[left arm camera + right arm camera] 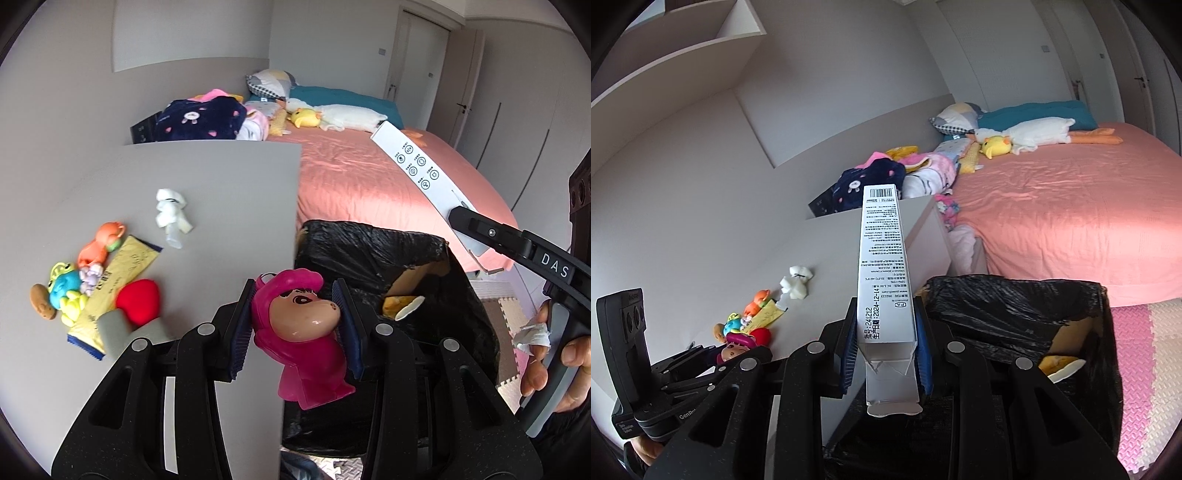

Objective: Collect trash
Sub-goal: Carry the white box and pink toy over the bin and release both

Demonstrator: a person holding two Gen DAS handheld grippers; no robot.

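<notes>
My left gripper [297,325] is shut on a pink cartoon figurine [299,328] and holds it at the table's right edge, beside the black-lined trash bin [369,243]. My right gripper [886,347] is shut on a long white cardboard box [884,266] with a torn end, held over the near rim of the bin [997,295]. The box also shows in the left wrist view [417,166]. On the grey table [221,177] lie a crumpled white tissue [170,210], a yellow wrapper [118,280] and small toys [66,288].
A red heart-shaped toy [139,301] and an orange toy [101,245] sit by the wrapper. The bin holds yellow scraps [400,306]. A bed with a pink sheet [369,177], plush toys and clothes lies behind. Foam mats [1137,354] cover the floor.
</notes>
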